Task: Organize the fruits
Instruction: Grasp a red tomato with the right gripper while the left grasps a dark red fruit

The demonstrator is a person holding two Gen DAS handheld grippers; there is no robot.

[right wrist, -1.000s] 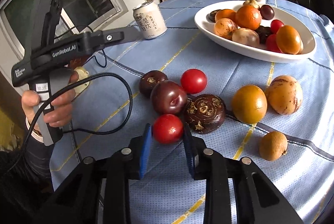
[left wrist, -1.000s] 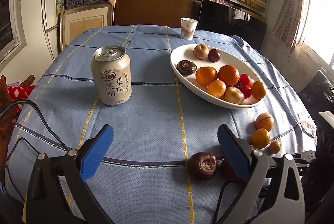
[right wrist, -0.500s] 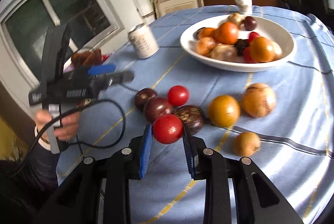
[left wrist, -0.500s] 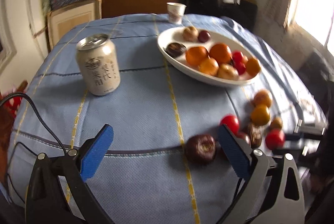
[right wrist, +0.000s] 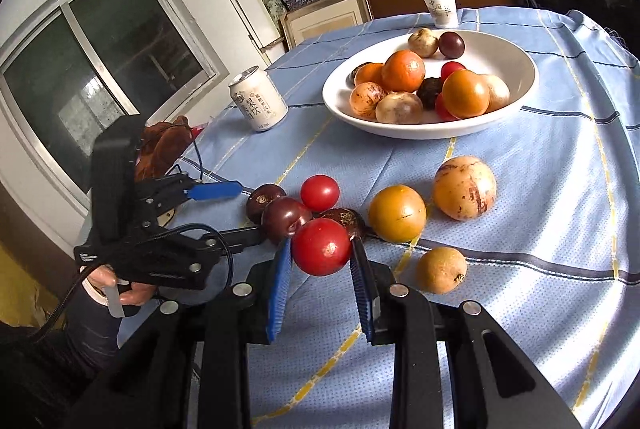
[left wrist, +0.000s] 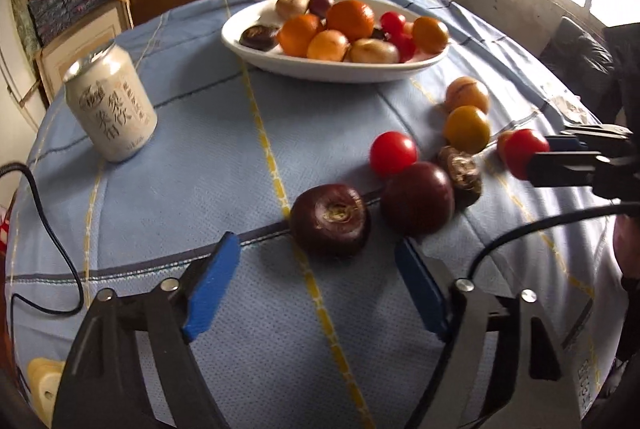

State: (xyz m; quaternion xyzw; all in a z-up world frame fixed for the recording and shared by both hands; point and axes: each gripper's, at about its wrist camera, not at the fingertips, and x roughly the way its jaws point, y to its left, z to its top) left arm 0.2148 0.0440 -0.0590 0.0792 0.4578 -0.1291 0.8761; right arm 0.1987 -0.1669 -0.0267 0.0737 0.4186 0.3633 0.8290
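Fig. — Two hand-held grippers over a counter w/ blue cloth; landmark = white bowl.

L hand-held gripper (left wrist: 316, 277): jaws closing, not yet on anything. The dark plum (left wrist: 330, 219) lies just ahead of the pads, partly between their tips, stem scar facing the camera. No contact seen. It is roundish, so no long axis to align with; the jaw line runs across the view and the plum sits about centred on it. A second plum (left wrist: 416, 203) touches the first on its R side, just beyond the R pad (left wrist: 420, 293); judged the main risk, since that pad may nudge it as the jaws come in. L gripper is clearly nearer this plum than the R one.

R hand-held gripper (right wrist: 322, 263): clenched on a red tomato (right wrist: 321, 247), held clear of the cloth, on the near side of the bowl (right wrist: 516, 97). Bowl lies up and fwd of it, well apart.

Loose fruit, all near side of bowl: 2nd tomato (right wrist: 319, 193), brown patterned fruit (left wrist: 460, 169), yellow fruit (right wrist: 397, 213), speckled orange fruit (right wrist: 464, 187), small tan fruit (right wrist: 441, 269). Bowl already holds oranges, tomatoes, plums etc.

Writing: can (left wrist: 110, 107), L of bowl, carries Chinese characters, brand not readable w/ certainty. Paper cup (right wrist: 439, 7), behind bowl, has red characters, too small to read. The grey lettering on the L gripper's body in the R view is too small to read.
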